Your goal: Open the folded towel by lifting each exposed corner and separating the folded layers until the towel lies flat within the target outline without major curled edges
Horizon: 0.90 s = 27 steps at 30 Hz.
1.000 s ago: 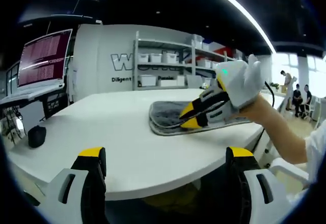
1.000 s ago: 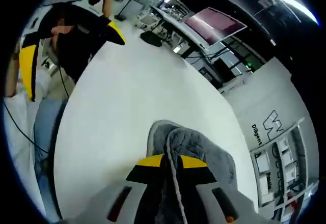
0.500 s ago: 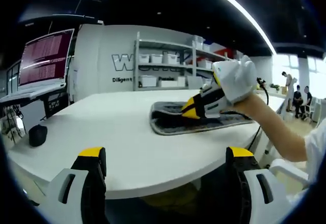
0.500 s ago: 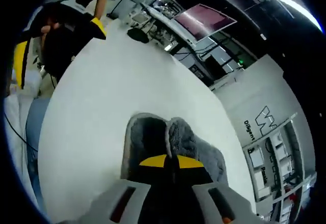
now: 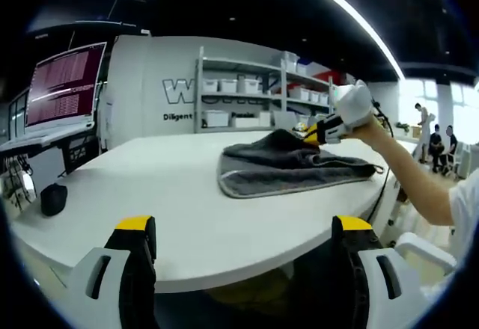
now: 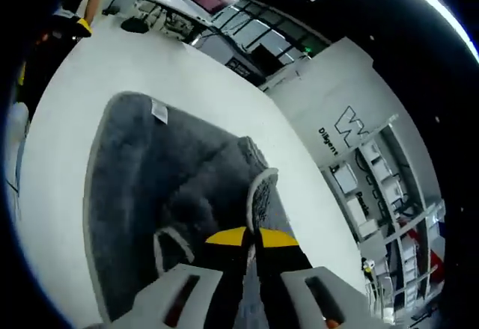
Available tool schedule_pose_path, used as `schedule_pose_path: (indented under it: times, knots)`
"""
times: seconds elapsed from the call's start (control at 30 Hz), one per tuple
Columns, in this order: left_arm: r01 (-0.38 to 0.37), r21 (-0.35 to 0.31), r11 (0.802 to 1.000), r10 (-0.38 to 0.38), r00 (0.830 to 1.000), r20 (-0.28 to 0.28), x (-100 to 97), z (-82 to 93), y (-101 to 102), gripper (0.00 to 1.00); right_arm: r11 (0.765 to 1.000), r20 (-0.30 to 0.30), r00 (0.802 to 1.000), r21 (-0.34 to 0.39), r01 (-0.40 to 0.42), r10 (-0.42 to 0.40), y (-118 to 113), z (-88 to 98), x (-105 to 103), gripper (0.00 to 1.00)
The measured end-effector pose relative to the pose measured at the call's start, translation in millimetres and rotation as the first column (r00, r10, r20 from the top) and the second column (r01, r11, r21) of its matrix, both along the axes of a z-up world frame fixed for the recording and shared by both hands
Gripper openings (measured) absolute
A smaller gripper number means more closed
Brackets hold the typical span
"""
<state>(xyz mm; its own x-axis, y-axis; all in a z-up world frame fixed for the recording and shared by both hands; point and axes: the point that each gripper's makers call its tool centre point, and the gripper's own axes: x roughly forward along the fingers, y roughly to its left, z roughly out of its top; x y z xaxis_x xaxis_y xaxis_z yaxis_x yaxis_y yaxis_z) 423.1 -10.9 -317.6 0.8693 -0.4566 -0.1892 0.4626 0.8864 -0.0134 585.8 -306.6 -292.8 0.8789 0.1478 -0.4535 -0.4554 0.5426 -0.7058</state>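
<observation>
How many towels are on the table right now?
1. A single grey towel lies on the white table, toward its far right side, with one layer pinched and lifted by the right gripper. Nothing else cloth-like shows.

The left gripper view sits low at the table edge, facing across it. The right gripper view looks down close over the towel, which both views share.
</observation>
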Motion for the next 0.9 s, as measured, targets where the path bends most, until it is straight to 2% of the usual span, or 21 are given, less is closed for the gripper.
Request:
schedule_pose_path:
  times: [0.3, 0.47, 0.63, 0.9]
  knots:
    - [0.002, 0.001, 1.0, -0.002, 1.0, 0.001, 0.2, 1.4, -1, 0.95, 0.986, -0.031, 0.987, 0.04, 0.161, -0.16, -89, -13.9, -1, 0.0]
    - [-0.001, 0.001, 1.0, 0.001, 1.0, 0.002, 0.1, 2.3, 0, 0.95, 0.967, -0.043, 0.967, 0.041, 0.252, -0.25, -139, -21.6, -11, 0.0]
    - [-0.001, 0.001, 1.0, 0.001, 1.0, 0.0, -0.1, 2.2, 0, 0.95, 0.945, -0.056, 0.946, 0.045, 0.323, -0.32, -178, -28.1, -28, 0.0]
    - [0.015, 0.01, 1.0, -0.015, 1.0, 0.0, -1.7, 3.2, -6, 0.95, 0.912, -0.009, 0.913, 0.034, 0.408, -0.408, -222, -18.1, -43, 0.0]
